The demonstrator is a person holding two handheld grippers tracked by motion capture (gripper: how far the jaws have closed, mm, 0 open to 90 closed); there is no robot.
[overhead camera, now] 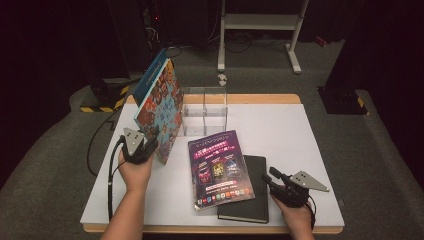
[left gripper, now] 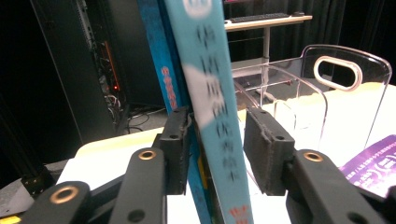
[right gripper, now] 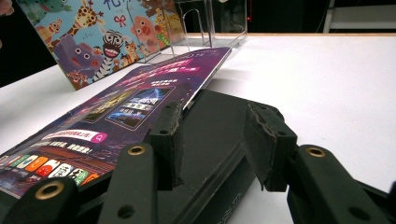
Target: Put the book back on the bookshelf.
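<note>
Left tongs (overhead camera: 149, 145) grip the picture book (overhead camera: 161, 102) at its near lower edge. In the left gripper view the spine (left gripper: 212, 93) runs up between the two pads (left gripper: 177, 144): left pad touches, right pad looks just off the cover, so the hold is light; I call it a grasp, not a firm clench.

The book stands tilted on the table (overhead camera: 300, 130), top leaning far-left, long axis running up and away from my hand.

The clear rack (overhead camera: 205, 111) stands just right of the book, at the far middle of the table, slots open upward. So the rack lies right and slightly far from my left tongs. My judgement: the book must swing upright and travel right to meet a slot.

Right tongs (overhead camera: 272, 179) are released, jaws apart, resting over the right edge of the black notebook (overhead camera: 250, 195), nothing between them. The purple magazine (overhead camera: 220, 167) lies flat, overlapping the notebook's left side.

The left hand is nearer the rack.
</note>
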